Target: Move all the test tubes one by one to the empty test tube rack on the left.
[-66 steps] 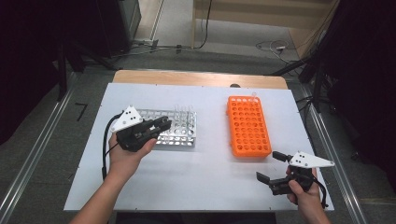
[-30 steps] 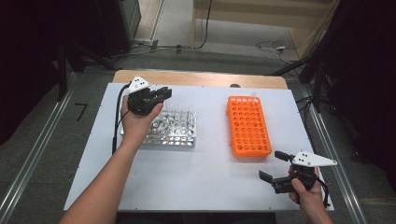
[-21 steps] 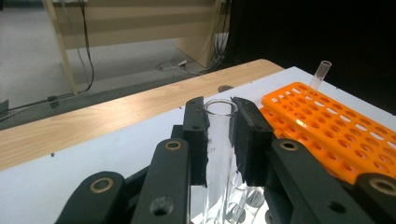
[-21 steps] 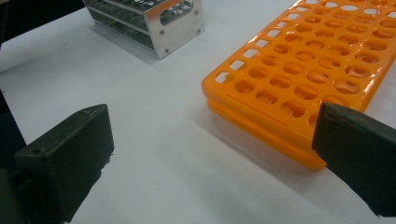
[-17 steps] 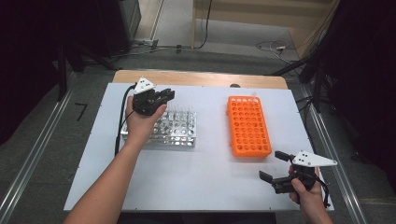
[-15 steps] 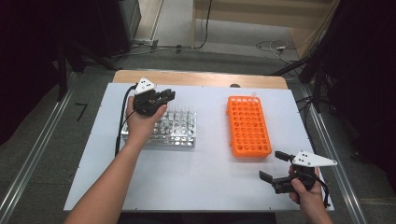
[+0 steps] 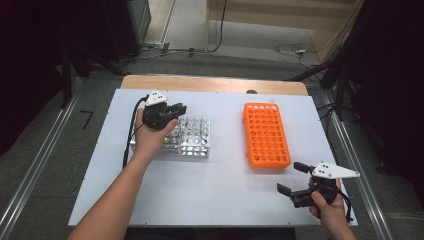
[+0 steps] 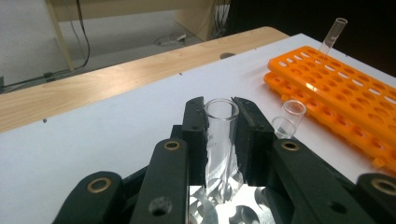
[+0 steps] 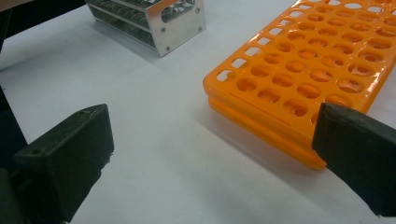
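On the left, the left gripper [image 7: 172, 111] sits over the far side of the shiny metal rack [image 7: 197, 145]. Its two black jaws are squeezed tight on a clear glass test tube [image 8: 219, 140]. In the left gripper view the tube stands almost straight up between the jaws, with its bottom end just above the rack's holes or barely in one; I cannot tell which. Two more clear tubes [image 8: 288, 119] stand in the rack at about 3 o'clock from the held one.

To do this step well, the hand should lift straight up, slow and steady, so the glass does not scrape the metal or bump the two tubes beside it. The squeeze should stay firm but gentle, because glass is slippery and can crack. The tube should stay upright.

The orange rack [image 7: 266, 135] lies at 3 o'clock from the metal rack, well apart. One tube [image 8: 332, 35] stands in it at its far end. The held tube likely goes there too, into an empty hole.

On the right, the right gripper [image 7: 296, 181] waits at about 5 o'clock from the orange rack, jaws wide apart and holding nothing.
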The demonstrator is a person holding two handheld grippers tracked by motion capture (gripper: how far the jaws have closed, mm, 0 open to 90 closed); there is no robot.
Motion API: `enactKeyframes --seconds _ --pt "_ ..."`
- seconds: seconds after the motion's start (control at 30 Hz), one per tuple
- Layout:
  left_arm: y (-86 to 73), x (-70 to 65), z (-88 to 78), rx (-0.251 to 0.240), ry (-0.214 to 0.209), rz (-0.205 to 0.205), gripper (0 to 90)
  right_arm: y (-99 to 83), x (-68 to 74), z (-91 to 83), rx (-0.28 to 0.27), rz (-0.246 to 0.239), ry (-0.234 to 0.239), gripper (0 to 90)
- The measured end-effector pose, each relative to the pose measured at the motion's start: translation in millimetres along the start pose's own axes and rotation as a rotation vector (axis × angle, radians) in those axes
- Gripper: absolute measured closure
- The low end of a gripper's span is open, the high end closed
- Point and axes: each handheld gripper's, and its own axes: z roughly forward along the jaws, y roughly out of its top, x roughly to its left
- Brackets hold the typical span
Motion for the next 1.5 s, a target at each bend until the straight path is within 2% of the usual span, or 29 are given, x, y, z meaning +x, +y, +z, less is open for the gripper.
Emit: enactKeyframes --seconds 0.17,0.23,0.33,0.4,0.5,0.67,0.77,0.9,1.13,1.27,1.5 --pt "-0.9 0.0 0.7 0.035 -0.018 -0.006 73.5 -0.2 0.6 0.6 0.004 -0.003 0.001 0.0" --pt "-1.0 1.4 -0.5 0.044 -0.048 -0.022 73.1 -0.1 0.8 0.6 0.003 -0.002 0.003 0.0" --pt "-0.7 3.9 -2.7 0.046 -0.055 -0.047 68.8 0.0 1.2 0.6 0.003 0.002 0.005 0.0" --pt "-0.5 5.7 -6.1 0.029 -0.058 -0.071 64.1 -0.1 0.7 0.6 0.002 0.0 0.005 0.0" --pt "-0.4 5.8 -13.0 -0.003 -0.039 -0.085 48.9 -0.1 0.3 0.6 0.002 0.004 0.008 0.0" --pt "-3.7 3.7 -25.9 -0.033 -0.082 -0.093 25.7 0.0 -0.3 0.9 0.001 0.007 0.007 0.0" --pt "-6.0 -0.7 -35.1 -0.05 -0.123 -0.094 13.0 0.2 -0.4 0.8 0.0 0.01 0.005 0.0" --pt "-7.5 -10.9 -48.5 -0.073 -0.149 -0.088 0.5 0.7 0.0 1.6 -0.003 0.017 0.002 0.0" --pt "-17.1 -26.9 -71.1 -0.094 -0.163 -0.04 0.0 4.7 -0.8 4.5 -0.006 0.025 -0.007 0.0" --pt "-26.3 -37.9 -84.5 -0.096 -0.154 -0.024 0.0 10.3 -4.9 6.9 -0.015 0.045 -0.015 0.0" --pt "-43.6 -51.6 -104.4 -0.101 -0.16 -0.004 0.0 25.7 -13.3 13.5 -0.035 0.046 -0.023 0.0"
